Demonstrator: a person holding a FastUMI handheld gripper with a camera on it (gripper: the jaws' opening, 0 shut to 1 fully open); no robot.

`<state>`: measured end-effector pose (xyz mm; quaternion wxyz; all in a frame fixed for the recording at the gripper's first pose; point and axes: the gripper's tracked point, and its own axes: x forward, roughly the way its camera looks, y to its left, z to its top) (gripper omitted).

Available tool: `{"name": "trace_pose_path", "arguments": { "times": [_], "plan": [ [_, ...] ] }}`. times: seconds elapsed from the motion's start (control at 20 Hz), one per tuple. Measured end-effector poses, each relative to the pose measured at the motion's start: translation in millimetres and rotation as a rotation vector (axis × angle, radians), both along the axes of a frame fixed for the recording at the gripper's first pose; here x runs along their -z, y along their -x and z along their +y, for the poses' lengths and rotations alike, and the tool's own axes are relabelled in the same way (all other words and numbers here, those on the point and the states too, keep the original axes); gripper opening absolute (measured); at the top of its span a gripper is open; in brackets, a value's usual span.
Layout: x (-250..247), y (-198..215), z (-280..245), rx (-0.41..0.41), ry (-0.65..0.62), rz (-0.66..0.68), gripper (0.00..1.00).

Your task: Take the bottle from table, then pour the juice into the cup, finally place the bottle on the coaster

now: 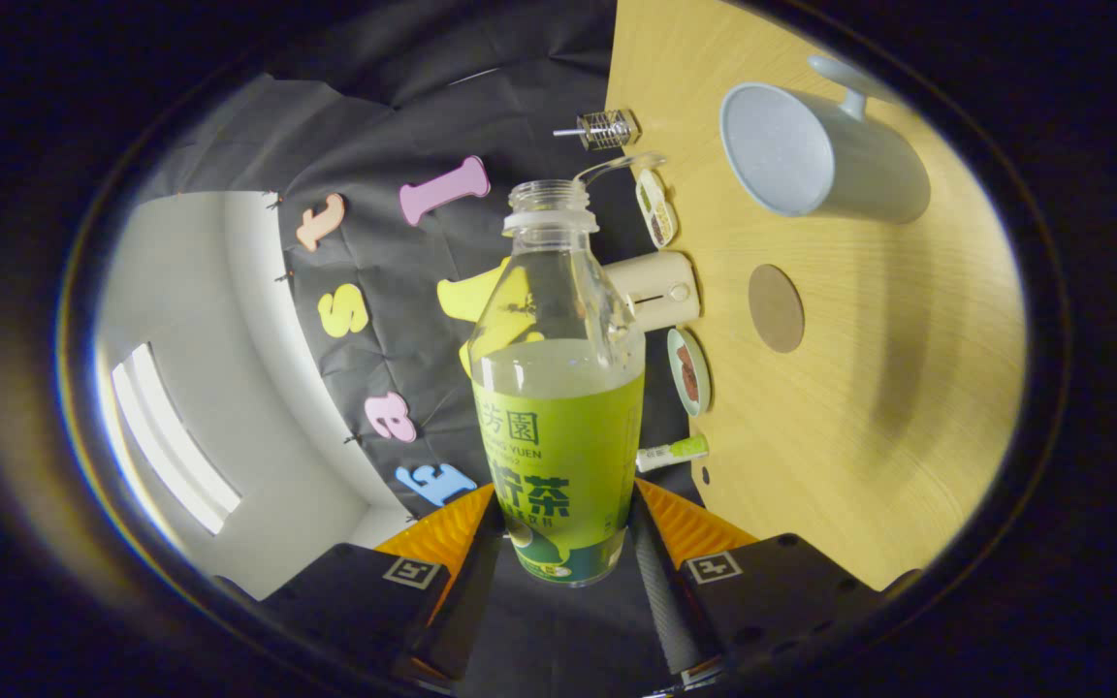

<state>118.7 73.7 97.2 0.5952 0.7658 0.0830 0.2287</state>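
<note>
The bottle [558, 407] is held between the fingers of the gripper [558, 543], which press on its lower body from both sides, so it is gripped, w/ cap off and neck open. It is seen lifted clear of the table [859, 436], and the view is rolled, so the table stands on edge to the right of it. Approx. half is filled w/ pale green juice; the upper part is clear and empty. It is judged a thin plastic bottle: light-ish, slightly squashy, smooth label, so slip is possible if grip is loosened; the hold low on the body looks adequate, but the liquid will shift when tipped. Just beyond the bottle, small items sit at the table's edge, not identified. Further right, the round brown coaster [776, 307] lies bare on the table. Beyond it the pale cup [815, 150] w/ handle stands, mouth visible, apparently empty. Pouring is judged not yet done.
</note>
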Motion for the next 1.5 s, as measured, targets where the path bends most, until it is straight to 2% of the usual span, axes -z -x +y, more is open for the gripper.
{"name": "trace_pose_path", "arguments": {
  "times": [0.75,1.5],
  "plan": [
    [-6,-1,2,-0.007,-0.036,-0.008,0.77],
    [-25,-6,-4,0.01,-0.127,-0.027,0.77]
  ]
}}
